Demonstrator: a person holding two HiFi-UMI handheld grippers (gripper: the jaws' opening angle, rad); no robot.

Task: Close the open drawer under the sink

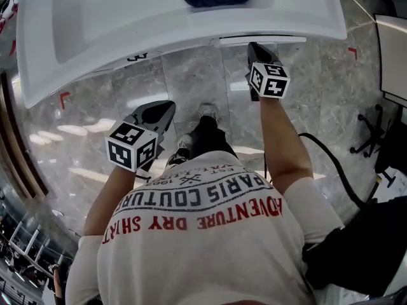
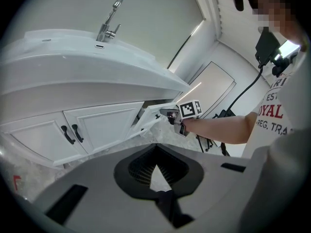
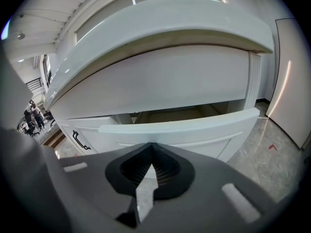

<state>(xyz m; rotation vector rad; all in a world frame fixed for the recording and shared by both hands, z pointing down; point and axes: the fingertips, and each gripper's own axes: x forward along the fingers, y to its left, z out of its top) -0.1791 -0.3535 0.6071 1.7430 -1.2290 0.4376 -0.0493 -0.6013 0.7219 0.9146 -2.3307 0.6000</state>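
Right gripper view: the open drawer [image 3: 194, 127] is seen lying crosswise at mid-frame, just ahead of the clenched, empty right claw [image 3: 151, 145].

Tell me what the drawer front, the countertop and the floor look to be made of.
Drawer front: painted white wood or board, probably; smooth satin face with a framed panel.
Countertop: glossy white, seamless moulded look, perhaps ceramic or solid surface.
Floor: polished grey stone or marble-look tile; veining, joint lines and mirrored lights.
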